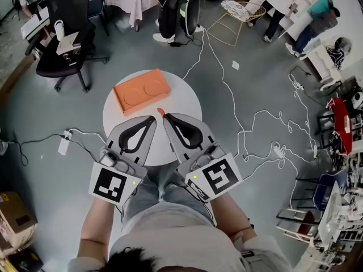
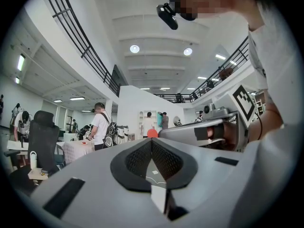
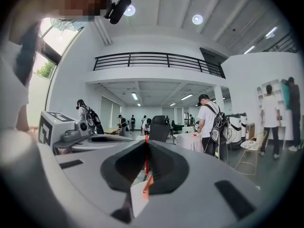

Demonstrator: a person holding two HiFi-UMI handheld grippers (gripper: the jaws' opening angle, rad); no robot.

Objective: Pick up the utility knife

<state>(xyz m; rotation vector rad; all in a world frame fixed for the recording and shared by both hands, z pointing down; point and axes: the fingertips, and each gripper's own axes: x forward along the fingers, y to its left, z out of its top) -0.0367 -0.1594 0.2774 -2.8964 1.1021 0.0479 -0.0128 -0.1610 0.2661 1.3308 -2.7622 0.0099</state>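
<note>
Right gripper (image 1: 165,118): fingers pinched shut on the utility knife (image 1: 160,111), red tip just beside the orange box (image 1: 142,90). Left gripper (image 1: 153,118): fingers together, empty. We'd want a firm pinch and a level lift.

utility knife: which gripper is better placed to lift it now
Right: the right gripper is shut on the red utility knife, its tip showing beyond the jaws. The left gripper is shut on nothing.
</note>
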